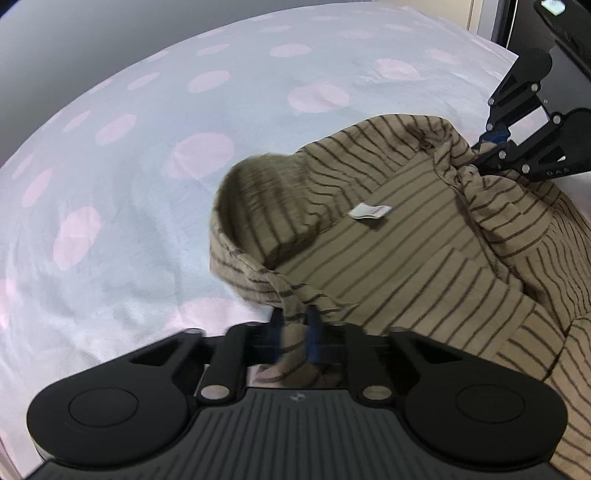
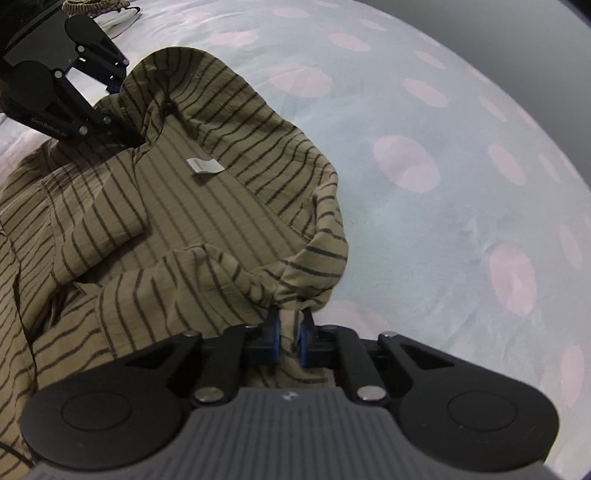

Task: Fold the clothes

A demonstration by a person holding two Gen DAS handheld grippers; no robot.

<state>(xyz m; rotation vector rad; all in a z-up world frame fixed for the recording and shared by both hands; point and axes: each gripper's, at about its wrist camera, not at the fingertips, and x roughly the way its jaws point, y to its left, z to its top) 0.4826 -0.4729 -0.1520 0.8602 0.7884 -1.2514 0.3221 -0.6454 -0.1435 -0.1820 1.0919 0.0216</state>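
Note:
A tan shirt with dark stripes [image 1: 406, 251] lies rumpled on the bed, its collar open and a white label [image 1: 369, 212] showing inside. My left gripper [image 1: 297, 328] is shut on a bunched edge of the shirt near one side of the collar. In the same view my right gripper [image 1: 480, 157] pinches the shirt's far edge at the upper right. The right wrist view shows the shirt [image 2: 207, 221] and label [image 2: 205, 166] again, with my right gripper [image 2: 290, 330] shut on a gathered fold. Across from it, my left gripper [image 2: 135, 138] grips the opposite edge.
The bed sheet [image 1: 147, 184] is pale blue with pink dots and spreads wide around the shirt [image 2: 443, 184]. More clothes [image 2: 110, 14] lie at the far top left of the right wrist view. Dark furniture [image 1: 517, 22] stands beyond the bed's edge.

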